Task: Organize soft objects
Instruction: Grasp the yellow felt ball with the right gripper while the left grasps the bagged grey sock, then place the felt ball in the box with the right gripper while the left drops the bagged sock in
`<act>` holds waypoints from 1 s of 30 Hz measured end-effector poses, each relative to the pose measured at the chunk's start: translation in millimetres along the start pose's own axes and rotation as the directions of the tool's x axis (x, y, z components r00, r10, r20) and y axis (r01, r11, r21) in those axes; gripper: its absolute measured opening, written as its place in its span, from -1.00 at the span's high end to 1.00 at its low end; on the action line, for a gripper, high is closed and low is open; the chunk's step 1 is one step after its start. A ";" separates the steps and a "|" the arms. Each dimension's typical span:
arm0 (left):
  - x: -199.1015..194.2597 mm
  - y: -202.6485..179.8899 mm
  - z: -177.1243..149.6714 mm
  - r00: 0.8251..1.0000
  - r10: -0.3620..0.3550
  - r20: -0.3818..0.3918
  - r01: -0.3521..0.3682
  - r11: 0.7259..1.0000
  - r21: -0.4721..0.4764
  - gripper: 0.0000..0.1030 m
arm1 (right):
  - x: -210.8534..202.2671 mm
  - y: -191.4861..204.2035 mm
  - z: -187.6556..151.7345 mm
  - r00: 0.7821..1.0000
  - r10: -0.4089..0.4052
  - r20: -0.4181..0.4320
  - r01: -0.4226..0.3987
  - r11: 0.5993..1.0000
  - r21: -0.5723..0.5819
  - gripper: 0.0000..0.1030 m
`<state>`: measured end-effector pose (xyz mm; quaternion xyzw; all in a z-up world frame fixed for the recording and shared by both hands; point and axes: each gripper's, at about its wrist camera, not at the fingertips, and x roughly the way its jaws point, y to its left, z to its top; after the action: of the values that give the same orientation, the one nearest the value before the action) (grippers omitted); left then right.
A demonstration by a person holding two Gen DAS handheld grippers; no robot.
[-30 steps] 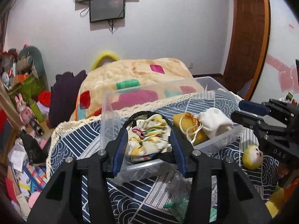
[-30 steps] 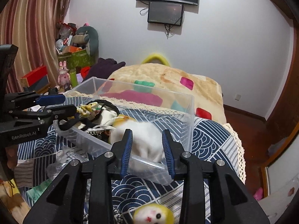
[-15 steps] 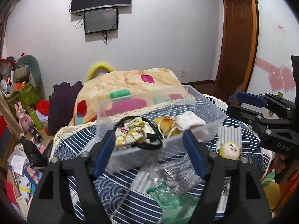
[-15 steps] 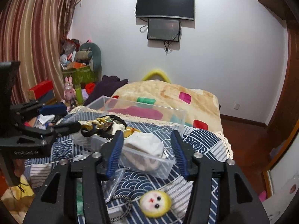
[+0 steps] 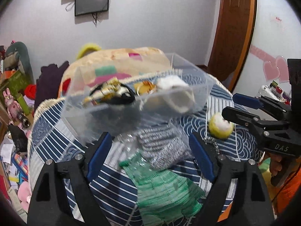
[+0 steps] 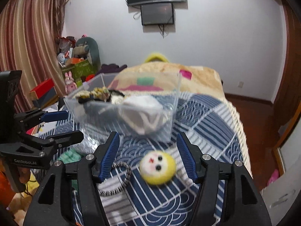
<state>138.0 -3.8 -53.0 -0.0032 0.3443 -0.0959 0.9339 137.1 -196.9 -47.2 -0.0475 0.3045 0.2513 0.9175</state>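
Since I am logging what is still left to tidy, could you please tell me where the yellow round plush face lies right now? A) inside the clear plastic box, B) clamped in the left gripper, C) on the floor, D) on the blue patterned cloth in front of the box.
D: the yellow plush face lies on the blue patterned cloth, in front of the clear plastic box, between the open fingers of the right gripper.

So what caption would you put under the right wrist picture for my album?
Open right hand-held gripper frames a yellow plush face before the clear bin.
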 end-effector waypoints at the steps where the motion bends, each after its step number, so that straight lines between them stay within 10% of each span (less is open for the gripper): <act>1: 3.1 -1.0 -2.2 1.000 -0.005 -0.010 0.005 1.000 -0.001 -0.65 | 2.9 -0.8 -3.7 1.000 -0.010 -0.011 0.010 1.000 0.001 -0.15; 14: 45.9 -12.5 -14.7 0.993 -0.045 -0.109 0.043 0.999 -0.021 -0.65 | 13.2 -6.5 -30.8 0.996 -0.018 -0.086 0.020 1.000 0.021 -0.15; 30: 30.8 -9.9 -22.1 0.997 -0.066 -0.039 0.066 0.998 -0.008 0.18 | 10.1 -7.6 -34.2 0.997 -0.031 -0.076 0.032 0.999 0.019 0.21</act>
<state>145.0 -17.8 -88.9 -0.0158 0.3626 -0.1256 0.9233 129.5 -207.4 -81.3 -0.0525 0.3406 0.2318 0.9097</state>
